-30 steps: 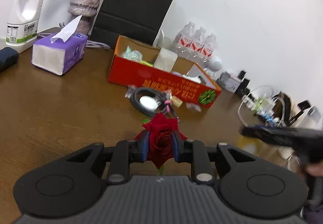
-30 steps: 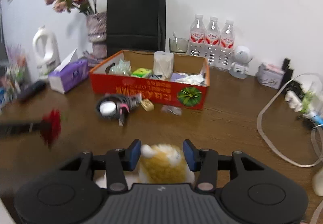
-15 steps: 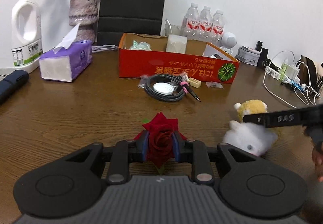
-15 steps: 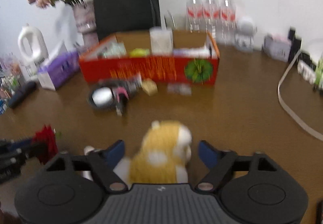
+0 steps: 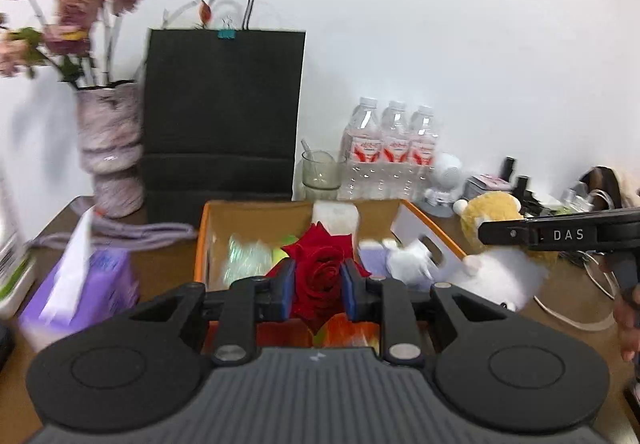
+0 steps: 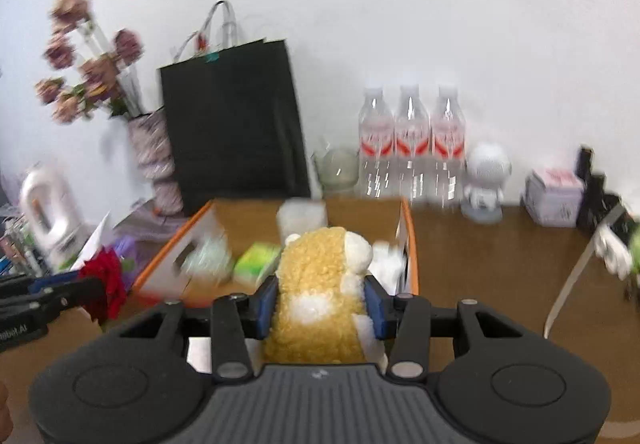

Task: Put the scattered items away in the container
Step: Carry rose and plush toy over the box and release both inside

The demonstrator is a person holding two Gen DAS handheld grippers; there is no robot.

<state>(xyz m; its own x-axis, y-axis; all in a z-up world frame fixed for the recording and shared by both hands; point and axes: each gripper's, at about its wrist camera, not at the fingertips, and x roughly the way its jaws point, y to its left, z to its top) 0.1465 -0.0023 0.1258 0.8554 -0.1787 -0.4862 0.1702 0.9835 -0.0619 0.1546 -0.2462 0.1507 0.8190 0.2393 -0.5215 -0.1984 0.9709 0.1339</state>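
Behind everything stands the black bag (image 5: 224,116), clipped at the top, with the orange box (image 5: 202,240) on the table (image 6: 480,256) in front of it. Both wrist views look into that box, over a tissue roll (image 5: 335,214), a green packet (image 6: 256,258) and other blurred bits.

Legible writing is scarce: "DAS" on the right gripper's arm in the left view, and the tail of a word ending "AI" on the left gripper's arm in the right view. Bottle labels (image 6: 411,142) are red and white but unreadable.

Only the left view shows the purple tissue pack (image 5: 80,284) clearly; only the right shows the white jug (image 6: 44,212).

The left gripper (image 5: 319,286) is clamped on a red rose (image 5: 320,276), deep crimson, held over the box's near edge. The right gripper (image 6: 320,304) has just been closing and now squeezes a plush (image 6: 320,284), tan and woolly with white patches, at the box's near right corner.
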